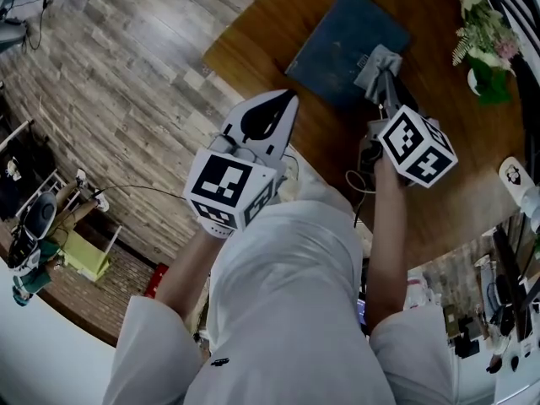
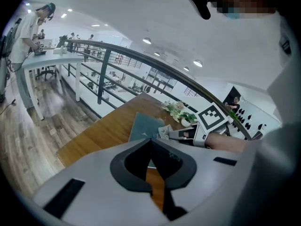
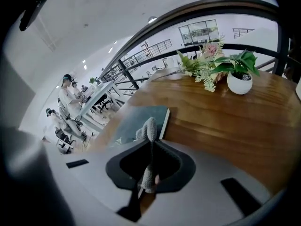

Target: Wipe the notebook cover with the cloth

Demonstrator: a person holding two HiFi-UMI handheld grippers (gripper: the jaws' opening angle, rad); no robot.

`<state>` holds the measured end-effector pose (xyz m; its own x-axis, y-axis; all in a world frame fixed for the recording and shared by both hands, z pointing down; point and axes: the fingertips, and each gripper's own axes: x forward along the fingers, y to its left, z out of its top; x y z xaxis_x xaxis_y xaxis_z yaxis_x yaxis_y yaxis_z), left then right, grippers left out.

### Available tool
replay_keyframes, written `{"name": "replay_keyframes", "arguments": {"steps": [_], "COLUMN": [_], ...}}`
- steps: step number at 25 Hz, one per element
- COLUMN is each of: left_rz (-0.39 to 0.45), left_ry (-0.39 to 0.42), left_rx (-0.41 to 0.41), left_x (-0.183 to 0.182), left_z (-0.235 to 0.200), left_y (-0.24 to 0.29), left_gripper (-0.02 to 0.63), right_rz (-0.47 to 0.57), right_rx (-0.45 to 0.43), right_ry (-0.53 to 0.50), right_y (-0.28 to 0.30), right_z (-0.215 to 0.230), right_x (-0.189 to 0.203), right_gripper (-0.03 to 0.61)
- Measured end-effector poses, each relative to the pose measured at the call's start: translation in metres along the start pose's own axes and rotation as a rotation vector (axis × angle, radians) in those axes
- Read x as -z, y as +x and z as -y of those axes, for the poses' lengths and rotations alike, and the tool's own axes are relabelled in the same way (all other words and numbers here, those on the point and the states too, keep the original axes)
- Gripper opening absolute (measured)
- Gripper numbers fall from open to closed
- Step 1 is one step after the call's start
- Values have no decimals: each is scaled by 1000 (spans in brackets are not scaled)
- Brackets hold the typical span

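A dark blue notebook (image 1: 342,45) lies on the round wooden table (image 1: 456,201). On its near right corner rests a grey cloth (image 1: 378,64), with my right gripper (image 1: 386,81) shut on it. In the right gripper view the cloth (image 3: 148,126) sticks up between the closed jaws of the gripper (image 3: 151,144), over the notebook (image 3: 134,125). My left gripper (image 1: 287,102) hangs shut and empty near the table's front left edge, short of the notebook. Its own view shows the gripper (image 2: 151,141) with jaws together, and beyond them the notebook (image 2: 142,125) and the cloth (image 2: 165,132).
A small white pot of flowers (image 1: 485,49) stands at the table's far right, also seen as the pot (image 3: 239,81). A white object (image 1: 515,175) lies at the right rim. Wooden floor (image 1: 126,74) lies left of the table. A railing (image 2: 108,55) runs behind it.
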<state>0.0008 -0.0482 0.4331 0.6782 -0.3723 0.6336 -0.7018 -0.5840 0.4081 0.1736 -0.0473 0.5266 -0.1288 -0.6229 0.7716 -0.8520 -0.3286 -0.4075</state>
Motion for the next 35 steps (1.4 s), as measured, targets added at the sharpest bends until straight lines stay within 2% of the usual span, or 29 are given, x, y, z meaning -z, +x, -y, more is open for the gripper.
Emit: {"name": "replay_keyframes", "arguments": {"steps": [7,15,31,35], "left_rz": [4,4,23,31], "left_ry": [-13,-27,-49,-48], "left_rx": [-10,-19,-53,-67], "left_x": [-3,-3,-3,-7], "left_z": [-6,-8,-20,-24], "left_y": [4,8,-3,-8], "left_gripper": [20,19,18,18], "right_rz": [-23,-58,-86,-88], "right_rx": [-11,-113,-146,-201], "right_ry": [14,86,40,54], "right_y": [8,26,65,72], "right_z": [-6,-35,-85,-99], "right_x": [-1,-4,-14,-18], "right_gripper": [29,29,29,29]}}
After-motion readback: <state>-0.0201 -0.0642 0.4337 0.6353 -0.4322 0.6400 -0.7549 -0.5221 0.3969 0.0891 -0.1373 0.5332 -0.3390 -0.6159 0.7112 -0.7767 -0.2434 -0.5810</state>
